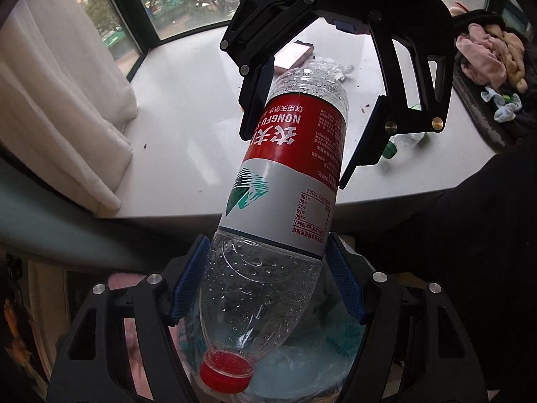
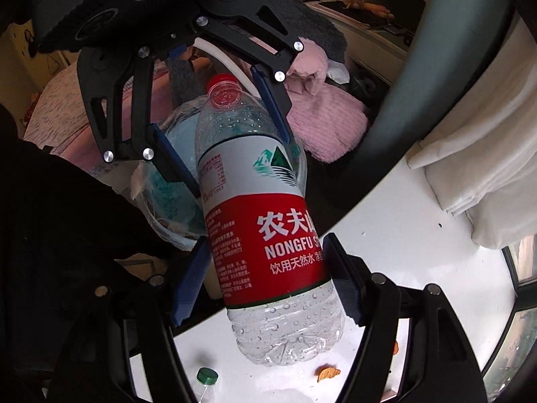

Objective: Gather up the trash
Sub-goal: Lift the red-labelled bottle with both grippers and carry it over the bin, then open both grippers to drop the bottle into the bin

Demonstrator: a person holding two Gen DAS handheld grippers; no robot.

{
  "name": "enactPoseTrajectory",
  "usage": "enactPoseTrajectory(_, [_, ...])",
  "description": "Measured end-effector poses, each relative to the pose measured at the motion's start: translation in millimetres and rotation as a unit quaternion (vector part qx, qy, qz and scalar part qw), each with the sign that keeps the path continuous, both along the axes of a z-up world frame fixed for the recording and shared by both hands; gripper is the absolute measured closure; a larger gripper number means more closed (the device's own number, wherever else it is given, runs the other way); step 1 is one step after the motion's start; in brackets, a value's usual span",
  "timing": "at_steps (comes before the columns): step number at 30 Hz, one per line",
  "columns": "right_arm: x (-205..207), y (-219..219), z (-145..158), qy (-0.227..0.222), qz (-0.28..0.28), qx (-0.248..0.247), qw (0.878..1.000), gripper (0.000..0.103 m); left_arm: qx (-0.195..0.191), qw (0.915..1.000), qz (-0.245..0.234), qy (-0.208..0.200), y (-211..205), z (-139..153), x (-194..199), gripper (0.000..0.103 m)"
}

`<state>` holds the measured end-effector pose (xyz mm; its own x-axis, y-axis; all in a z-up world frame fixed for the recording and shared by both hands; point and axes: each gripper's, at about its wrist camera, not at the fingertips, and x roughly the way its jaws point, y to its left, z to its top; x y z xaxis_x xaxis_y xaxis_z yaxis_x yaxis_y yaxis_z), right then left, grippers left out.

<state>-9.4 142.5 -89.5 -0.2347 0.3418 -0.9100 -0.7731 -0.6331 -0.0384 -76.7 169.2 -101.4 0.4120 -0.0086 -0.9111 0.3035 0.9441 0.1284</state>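
A clear, empty water bottle (image 1: pixel 285 181) with a red and white label and a red cap (image 1: pixel 226 374) hangs tilted, cap downward, held by both grippers. My left gripper (image 1: pixel 268 278) is shut on its upper part, just beyond the label toward the neck. My right gripper (image 1: pixel 308 121) is shut on the red part of the label near the base. The right wrist view shows the same bottle (image 2: pixel 261 201), with my right gripper (image 2: pixel 268 282) close up and my left gripper (image 2: pixel 223 136) beyond it. Below the cap sits a bin lined with a clear bluish bag (image 1: pixel 319 352).
A white ledge (image 1: pixel 188 127) by the window carries a small green-capped bottle (image 1: pixel 399 141), crumpled plastic (image 1: pixel 332 67), a pink box (image 1: pixel 292 53) and orange crumbs (image 2: pixel 327 372). A white curtain (image 1: pixel 50 100) hangs left. Clothes (image 1: pixel 486 57) are heaped right; pink bedding (image 2: pixel 329 124) lies beyond the bin.
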Motion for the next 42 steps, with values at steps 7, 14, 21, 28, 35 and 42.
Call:
enactPoseTrajectory(7, [-50,34,-10,0.003,0.054,-0.014,0.998,0.037,-0.010,0.9984,0.055,0.008,27,-8,-59,0.035])
enactPoseTrajectory(14, [-80,56,-27,0.002,0.079,-0.033,0.996,0.037,-0.022,0.9963,0.082,0.014,44,-24,-86,0.035])
enactPoseTrajectory(21, [-89,64,-54,-0.003,0.092,-0.063,0.994,0.037,-0.040,0.9942,0.096,0.027,51,-54,-87,0.035])
enactPoseTrajectory(28, [-89,80,-78,0.023,0.109,-0.071,0.991,0.037,-0.042,0.9911,0.118,0.044,64,-74,-90,0.035])
enactPoseTrajectory(35, [-96,93,-96,0.040,0.128,-0.073,0.988,0.037,-0.027,0.9884,0.134,0.067,68,-85,-97,0.035])
enactPoseTrajectory(42, [-102,92,-106,0.027,0.150,-0.056,0.987,0.037,-0.042,0.9850,0.156,0.061,74,-79,-98,0.035])
